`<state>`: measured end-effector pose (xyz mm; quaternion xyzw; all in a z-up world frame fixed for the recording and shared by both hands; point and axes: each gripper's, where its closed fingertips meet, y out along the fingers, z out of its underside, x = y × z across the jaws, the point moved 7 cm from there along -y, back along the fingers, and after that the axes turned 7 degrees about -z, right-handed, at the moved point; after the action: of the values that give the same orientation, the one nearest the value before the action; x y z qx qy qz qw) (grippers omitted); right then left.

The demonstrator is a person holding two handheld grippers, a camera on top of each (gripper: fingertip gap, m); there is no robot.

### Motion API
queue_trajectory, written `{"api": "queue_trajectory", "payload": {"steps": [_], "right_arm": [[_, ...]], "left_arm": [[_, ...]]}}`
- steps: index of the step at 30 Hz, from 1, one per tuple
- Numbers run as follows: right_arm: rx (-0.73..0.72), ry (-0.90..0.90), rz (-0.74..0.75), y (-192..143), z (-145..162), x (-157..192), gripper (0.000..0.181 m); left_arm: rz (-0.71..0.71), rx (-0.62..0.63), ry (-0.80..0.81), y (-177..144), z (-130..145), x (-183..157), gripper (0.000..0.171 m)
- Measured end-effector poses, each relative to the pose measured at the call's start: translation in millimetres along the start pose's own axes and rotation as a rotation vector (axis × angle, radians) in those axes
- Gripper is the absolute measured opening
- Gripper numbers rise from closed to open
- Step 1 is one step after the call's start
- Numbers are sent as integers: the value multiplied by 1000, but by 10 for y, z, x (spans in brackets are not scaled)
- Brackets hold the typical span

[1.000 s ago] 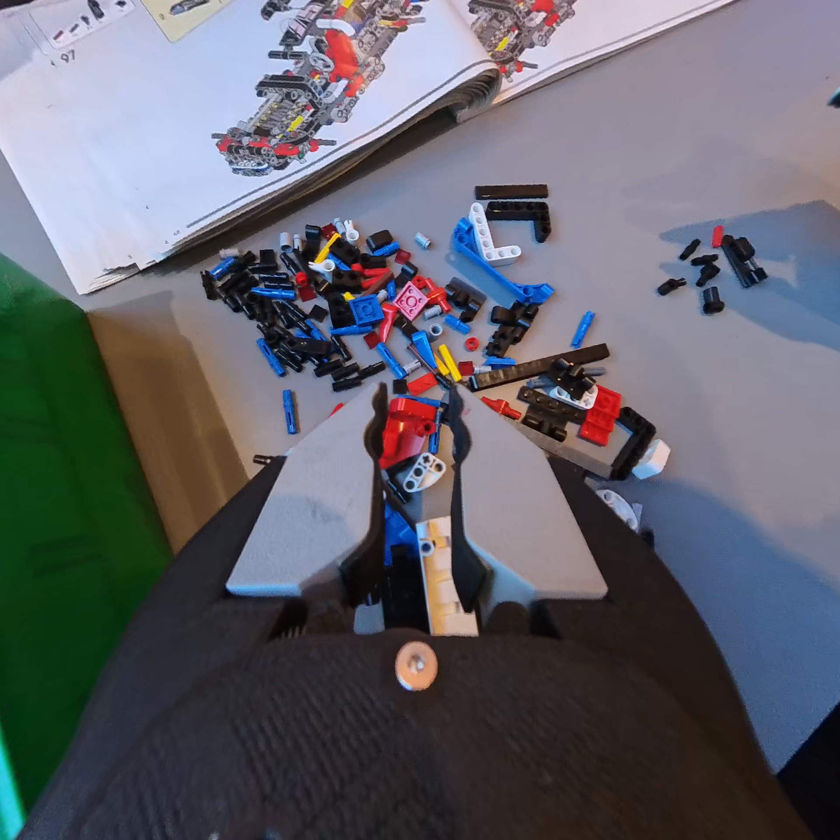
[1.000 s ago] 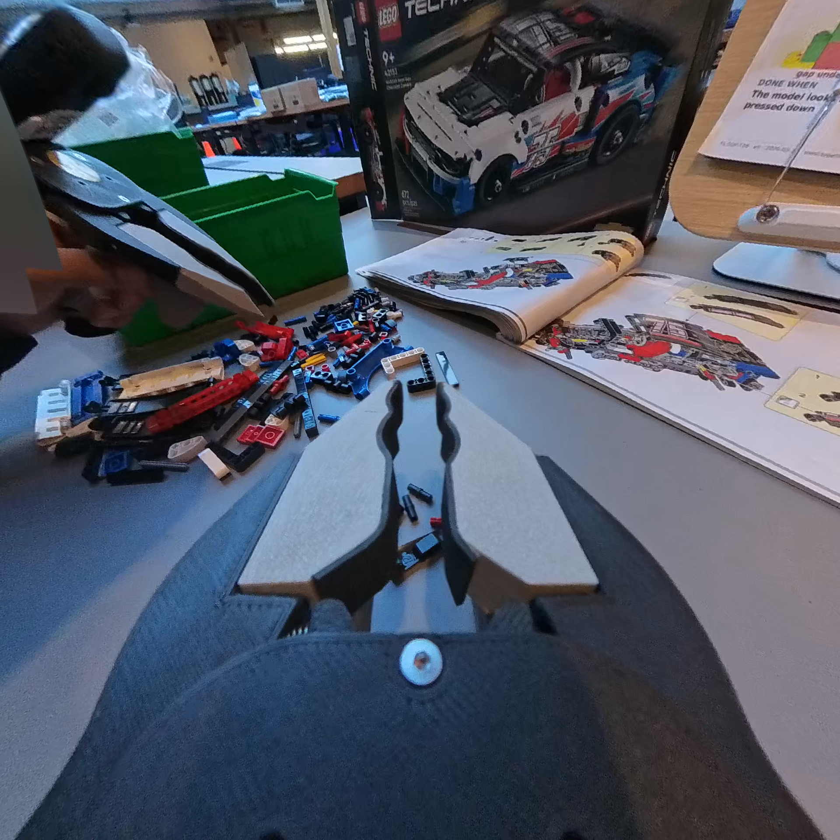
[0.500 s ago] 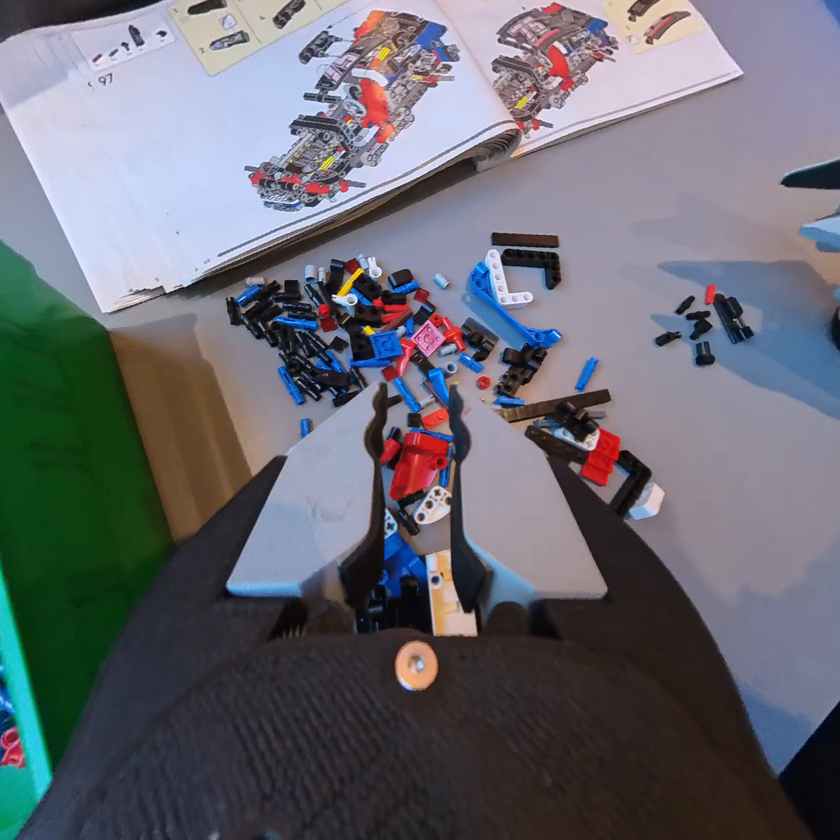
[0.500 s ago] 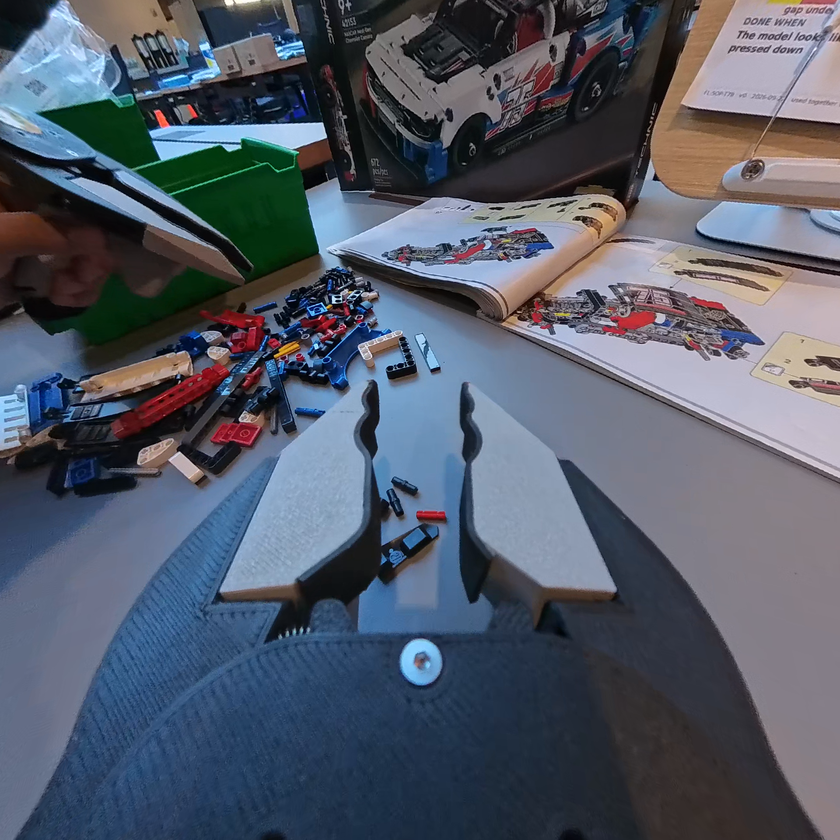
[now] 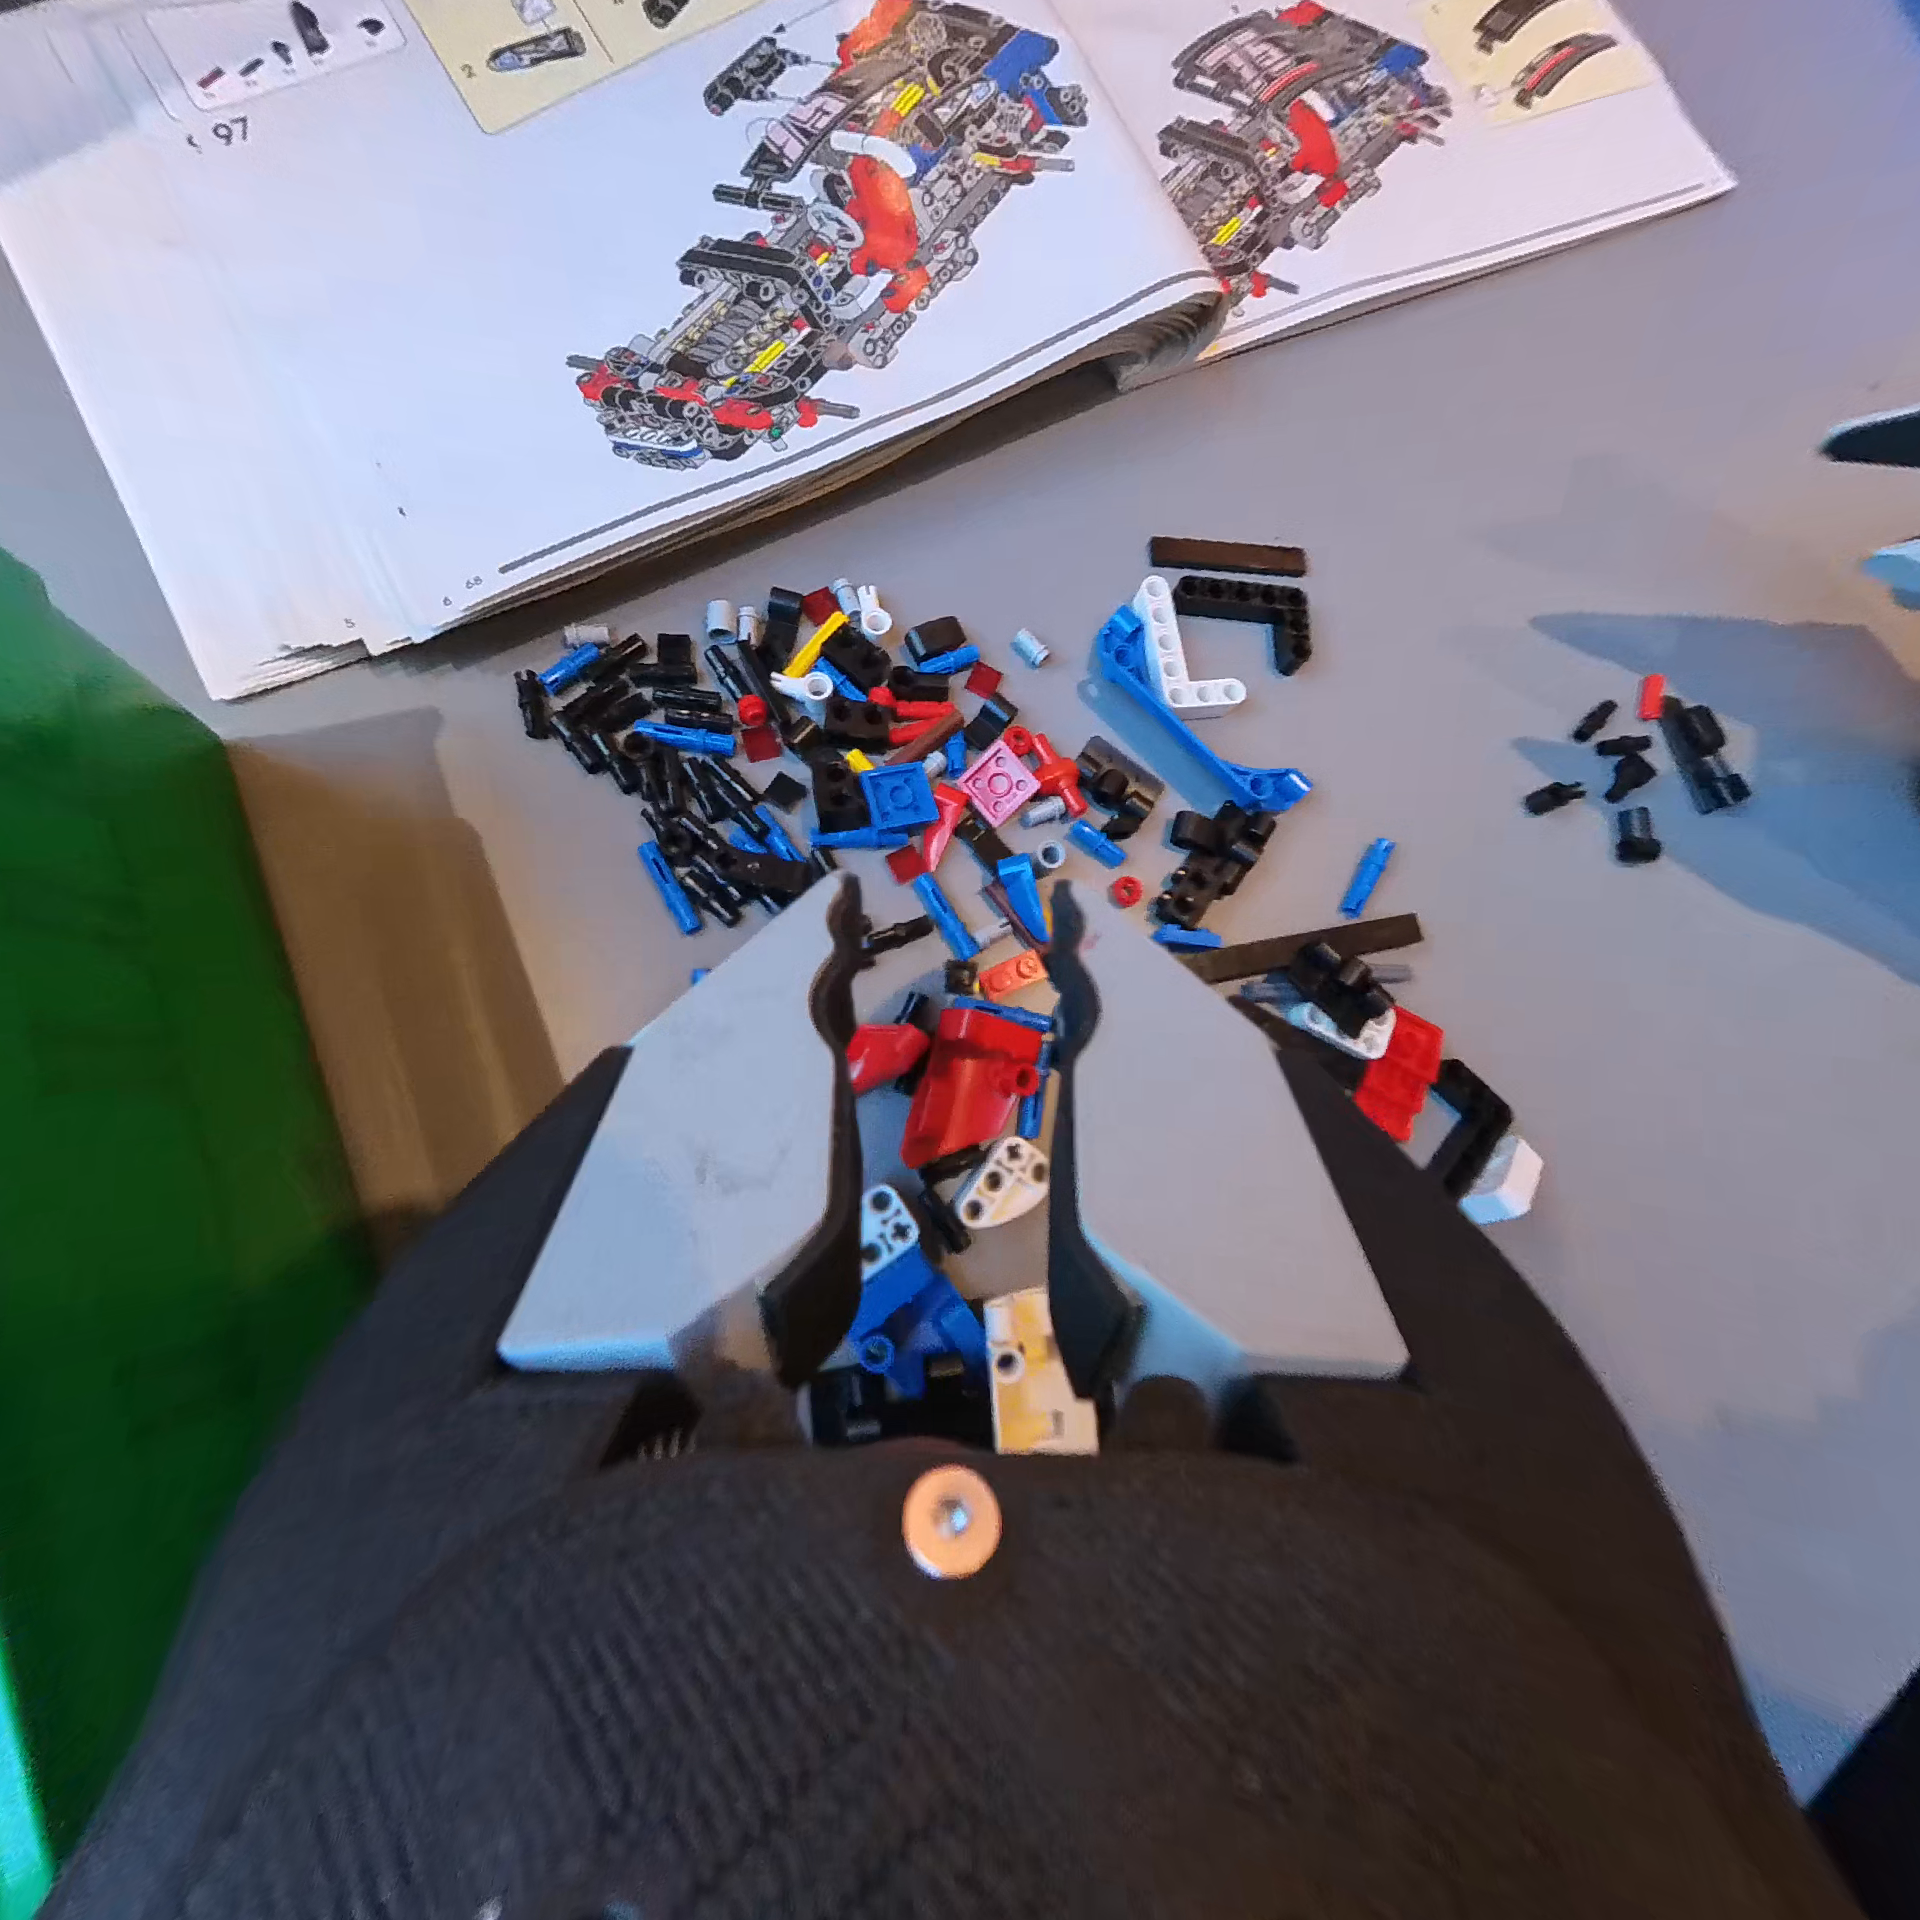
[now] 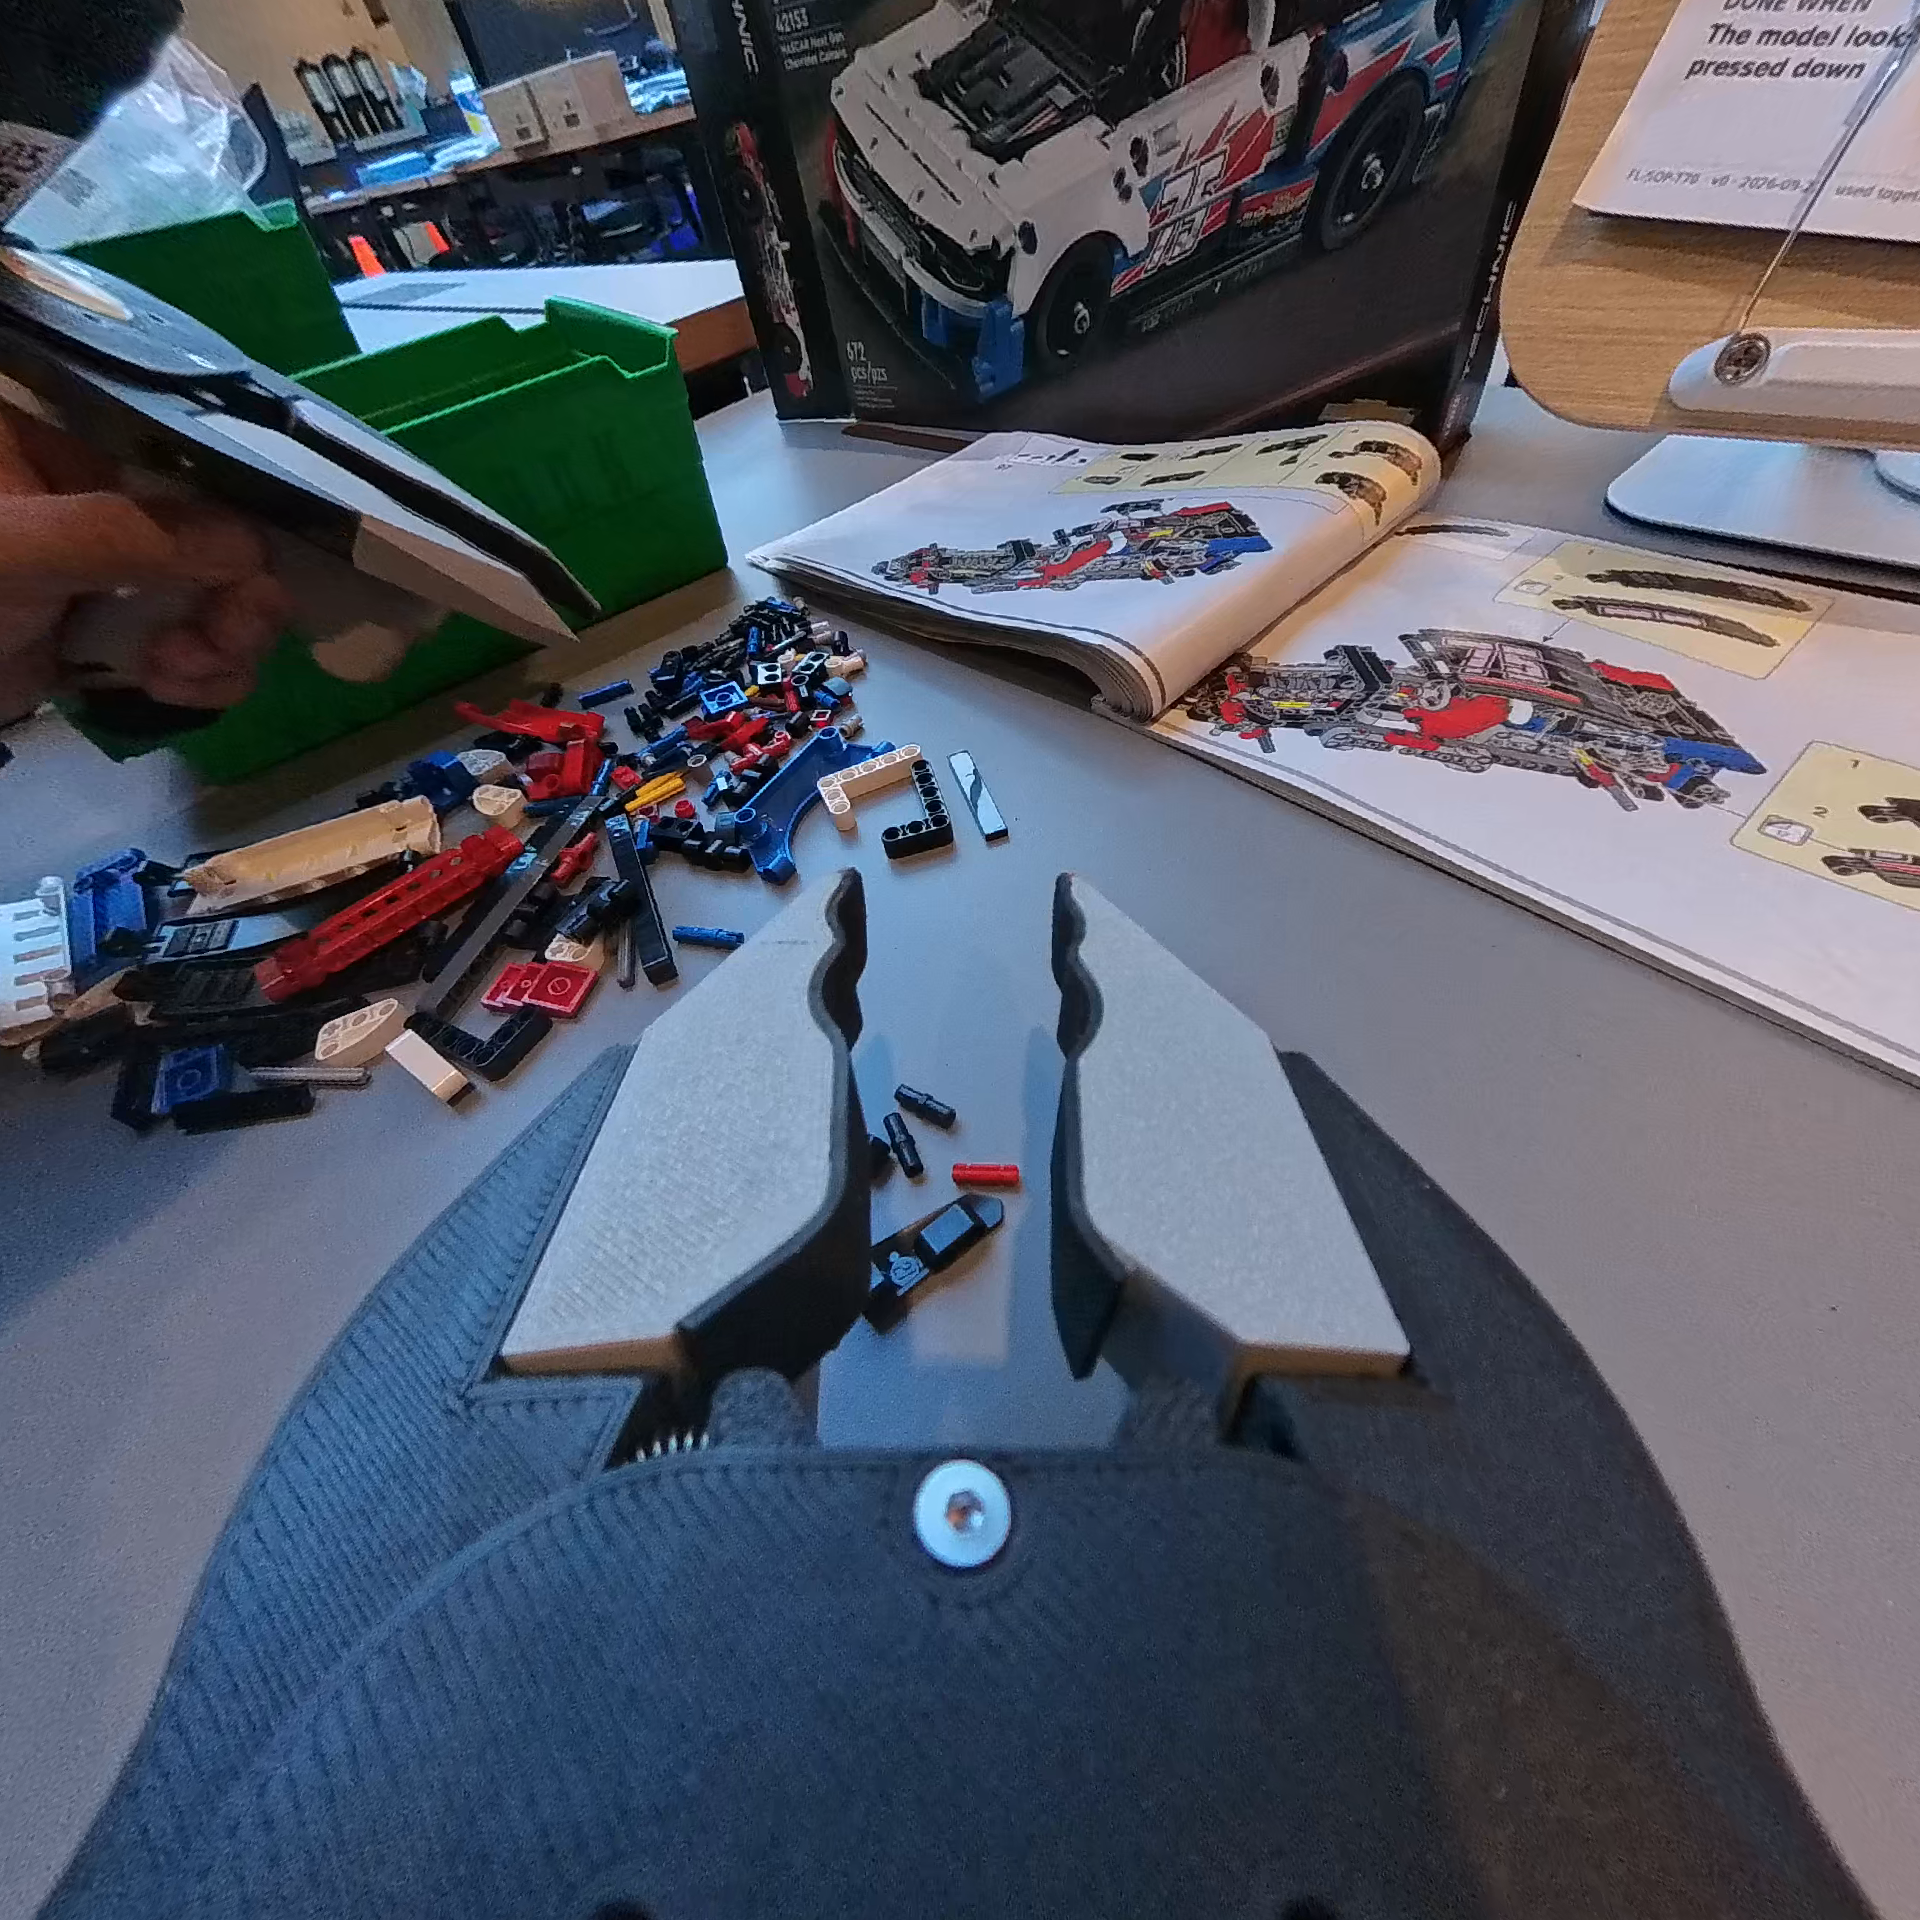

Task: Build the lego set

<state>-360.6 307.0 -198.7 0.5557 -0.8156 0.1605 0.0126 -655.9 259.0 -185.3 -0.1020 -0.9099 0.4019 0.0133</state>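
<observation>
Under the left tool [image 5: 951, 914], a big red piece [image 5: 961, 1086] sits with part of the lego pile [image 5: 883, 769] hidden; its fingers are apart and hold nothing. Both tools hang over the grey worktop [image 6: 1403, 1091]. Beyond lies an open booklet [image 6: 1143, 561]. A green bin [image 6: 540, 457] blocks the left. The right tool [image 6: 956, 914] gapes wide over small black pins [image 6: 920, 1117].

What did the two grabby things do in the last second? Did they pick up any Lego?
The right gripper spread its jaws wider above the small red pin and black pins. The left gripper also opened further and pulled back over the pile, away from the instruction booklet. Neither took hold of anything. The loose pieces, booklet and green bin stayed put.
</observation>
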Motion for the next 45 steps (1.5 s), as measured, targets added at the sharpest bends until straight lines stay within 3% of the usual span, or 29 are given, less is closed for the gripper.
{"api": "queue_trajectory", "payload": {"steps": [9, 15, 23, 25, 31, 36, 41, 45], "right_arm": [[-14, -14, 0, -17, -5, 15, 32], [-24, -25, -8, -31, -9, 35, 31], [-30, -39, -18, -56, -5, 65, 28], [-31, -41, -21, -56, -4, 69, 27], [-36, -21, -29, -61, -7, 53, 25], [-36, 10, -42, -60, -7, 25, 21], [-58, -2, -46, -59, -26, 28, 16], [-55, -35, -25, -40, -30, 38, 15]], "left_arm": [[-42, 21, 12, 18, -149, 150, 34], [-56, 106, 19, 192, -245, 235, 42], [-41, 265, 88, 568, -70, 200, 39], [-2, 246, 120, 558, -86, 131, 26], [-2, 208, 132, 415, -113, 136, 31], [-54, 175, 177, 340, -200, 246, 22], [-57, 66, 117, 273, -473, 272, 14], [-79, 9, 80, 217, -732, 315, 17]]}}
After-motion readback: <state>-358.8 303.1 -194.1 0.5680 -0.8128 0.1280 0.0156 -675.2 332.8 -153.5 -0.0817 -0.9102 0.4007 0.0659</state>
